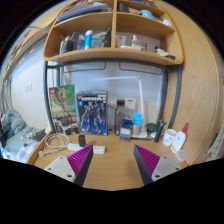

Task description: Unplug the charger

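A coiled cable [55, 142] is seen at the left of the wooden surface [112, 165]; the white charger [99, 150] lies just ahead of the gripper [112, 160], whose jaws are held released (nothing between them).

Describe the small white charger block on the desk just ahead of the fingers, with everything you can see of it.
The white charger block is a small, boxy piece, apparently plastic, lying flat on the wooden desk. It sits just beyond the tips of the open fingers, nearer the left one. Pale cables coil beside it to the left; whether one is plugged into it cannot be made out. The gripper does not touch it.
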`<state>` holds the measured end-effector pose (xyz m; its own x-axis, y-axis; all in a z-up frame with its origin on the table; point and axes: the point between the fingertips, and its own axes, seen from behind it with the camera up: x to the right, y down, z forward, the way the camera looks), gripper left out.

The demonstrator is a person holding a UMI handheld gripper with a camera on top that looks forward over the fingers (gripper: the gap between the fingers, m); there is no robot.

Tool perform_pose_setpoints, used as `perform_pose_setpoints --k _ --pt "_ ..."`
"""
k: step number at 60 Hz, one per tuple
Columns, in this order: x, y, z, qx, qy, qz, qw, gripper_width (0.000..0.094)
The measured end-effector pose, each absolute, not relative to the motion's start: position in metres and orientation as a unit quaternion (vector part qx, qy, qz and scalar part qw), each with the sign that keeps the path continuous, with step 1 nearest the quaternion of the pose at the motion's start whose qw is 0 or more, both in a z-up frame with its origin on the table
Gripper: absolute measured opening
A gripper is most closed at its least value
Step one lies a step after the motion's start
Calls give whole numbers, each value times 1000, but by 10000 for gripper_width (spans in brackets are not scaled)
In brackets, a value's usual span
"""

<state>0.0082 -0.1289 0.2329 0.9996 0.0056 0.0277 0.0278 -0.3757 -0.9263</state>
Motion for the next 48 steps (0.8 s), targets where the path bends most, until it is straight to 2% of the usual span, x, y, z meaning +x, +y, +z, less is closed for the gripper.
perform_pose_setpoints --k 8,9,10,14,21,31,37,43,44,45,46,47,48 --pt "-31 -116 178 -845 -29 3 534 824" --pt "-30 -127 184 -849 -31 6 528 825" --pt "-47 -113 165 -849 -33 11 527 826" --pt "-83 -97 134 -854 -49 26 517 838" --pt "-123 -51 112 -838 -58 14 542 853" --pt "-169 27 70 -842 -50 24 537 849" --pt "-169 69 46 -846 -35 5 533 747" --pt "-169 98 36 -846 -27 -5 532 658" --pt "-168 101 35 -846 -29 -7 533 677" --pt "-167 105 33 -846 -30 -10 532 614" --pt "-166 107 33 -846 -30 -13 532 594" --pt "-164 110 33 -846 -28 -13 533 514" --pt "-164 113 33 -844 -26 -12 535 488"
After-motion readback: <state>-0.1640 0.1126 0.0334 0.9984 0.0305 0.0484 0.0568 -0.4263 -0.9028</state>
